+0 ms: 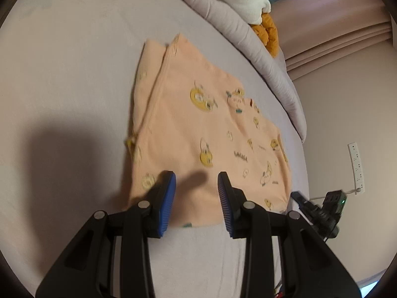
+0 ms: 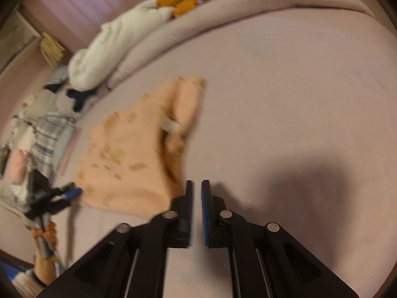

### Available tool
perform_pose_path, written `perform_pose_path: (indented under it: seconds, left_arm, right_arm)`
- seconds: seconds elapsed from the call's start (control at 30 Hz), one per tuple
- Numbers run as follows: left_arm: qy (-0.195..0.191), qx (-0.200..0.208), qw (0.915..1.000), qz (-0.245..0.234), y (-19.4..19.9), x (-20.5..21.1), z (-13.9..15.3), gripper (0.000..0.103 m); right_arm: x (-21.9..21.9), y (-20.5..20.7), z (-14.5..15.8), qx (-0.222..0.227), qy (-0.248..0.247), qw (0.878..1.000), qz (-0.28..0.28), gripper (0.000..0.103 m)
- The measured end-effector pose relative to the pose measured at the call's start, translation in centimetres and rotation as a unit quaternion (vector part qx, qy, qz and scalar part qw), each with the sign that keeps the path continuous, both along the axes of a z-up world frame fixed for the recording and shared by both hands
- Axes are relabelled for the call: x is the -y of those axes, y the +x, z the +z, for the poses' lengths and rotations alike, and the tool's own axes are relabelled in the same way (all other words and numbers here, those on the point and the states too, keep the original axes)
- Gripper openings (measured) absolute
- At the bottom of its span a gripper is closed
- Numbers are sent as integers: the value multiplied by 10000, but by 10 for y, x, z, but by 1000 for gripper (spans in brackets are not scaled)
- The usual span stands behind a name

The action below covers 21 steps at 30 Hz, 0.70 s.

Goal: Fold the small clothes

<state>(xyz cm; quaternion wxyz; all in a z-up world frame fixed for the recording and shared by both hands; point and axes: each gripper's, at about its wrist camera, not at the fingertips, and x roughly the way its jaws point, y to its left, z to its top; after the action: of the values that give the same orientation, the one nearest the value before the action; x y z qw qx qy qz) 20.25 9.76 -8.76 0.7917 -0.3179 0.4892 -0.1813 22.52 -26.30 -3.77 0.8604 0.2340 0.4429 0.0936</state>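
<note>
The shirt [image 1: 206, 134] lies flat on the bed [image 1: 74, 74], partly folded. The left gripper [image 1: 196, 181] hovers open over its near edge, probably to pinch it. The right gripper [image 2: 196, 186] at its right corner is nearly closed, holding nothing.

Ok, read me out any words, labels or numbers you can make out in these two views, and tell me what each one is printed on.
"GAGAGA": dark print on the peach garment, beside the yellow cartoon figures; letters soft, so this reading is uncertain.
Smaller dark print nearer the garment's right edge: too small and blurred to read.
Right wrist view: the garment's print is smeared by motion, nothing legible.
White wall socket strip: no readable marking.
</note>
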Motion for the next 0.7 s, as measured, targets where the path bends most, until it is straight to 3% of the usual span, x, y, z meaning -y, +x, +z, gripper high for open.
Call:
perform_pose_path:
  seconds: [0.03, 0.1, 0.3, 0.47, 0.5, 0.57, 0.7]
  left_arm:
    - [2, 7, 10000, 37, 3, -2, 1, 34]
    - [-77, 12, 9999, 117, 10, -6, 1, 34]
    - [-78, 205, 9998, 39, 40, 1, 11, 34]
    - [-252, 277, 9993, -91, 71, 10, 14, 34]
    - [-291, 256, 9992, -95, 77, 11, 13, 34]
    - [-231, 181, 9996, -44, 87, 13, 10, 34]
    - [-95, 25, 9999, 71, 100, 16, -1, 34]
  right_arm:
    - [-4, 9, 4, 82, 142, 9999, 35, 27]
    - [-10, 32, 8, 134, 258, 9996, -39, 42]
    - [-25, 110, 6, 305, 279, 9988, -253, 43]
    - [-41, 151, -1, 48, -192, 9994, -274, 42]
    - [-43, 153, -3, 26, -237, 9994, -236, 35]
    - [-51, 157, -6, -73, -498, 9986, -134, 9]
    - [-57, 152, -3, 95, -1000, 9947, -211, 4]
